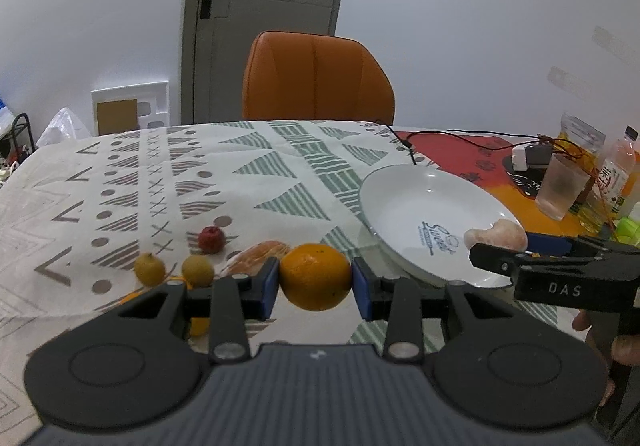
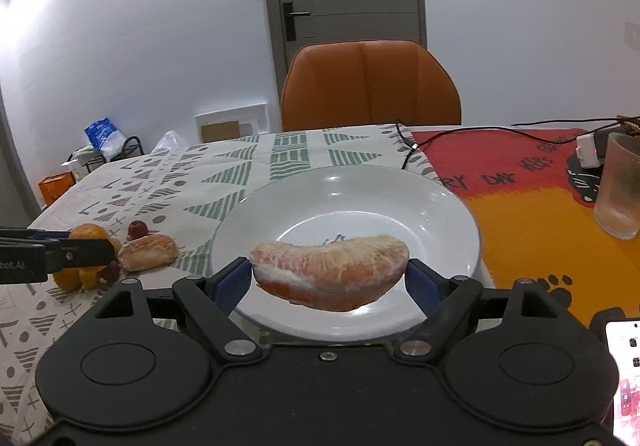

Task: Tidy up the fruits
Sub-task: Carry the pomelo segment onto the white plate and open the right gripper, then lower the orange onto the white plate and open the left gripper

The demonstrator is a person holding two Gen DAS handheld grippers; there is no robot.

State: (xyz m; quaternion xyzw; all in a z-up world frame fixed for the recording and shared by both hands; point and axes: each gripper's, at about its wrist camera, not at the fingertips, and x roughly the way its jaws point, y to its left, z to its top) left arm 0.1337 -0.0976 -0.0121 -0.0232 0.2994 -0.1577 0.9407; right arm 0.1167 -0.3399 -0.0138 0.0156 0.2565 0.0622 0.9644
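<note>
orange (image 1: pixel 315 276): bright orange
plate (image 2: pixel 448 206): white, blue logo
tablecloth (image 1: pixel 168 182): cream, green and grey triangles
chair (image 2: pixel 370 86): burnt orange

The table (image 1: pixel 248 166) wore a patterned cloth; on it lay small fruits (image 1: pixel 149 268), a pomelo wedge (image 2: pixel 147 251), a white plate (image 2: pixel 448 206), a glass (image 2: pixel 621 190).

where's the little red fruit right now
The little red fruit sits on the patterned tablecloth, left of the white plate in the left wrist view, just behind the peeled pomelo segment and two small yellow fruits.
</note>
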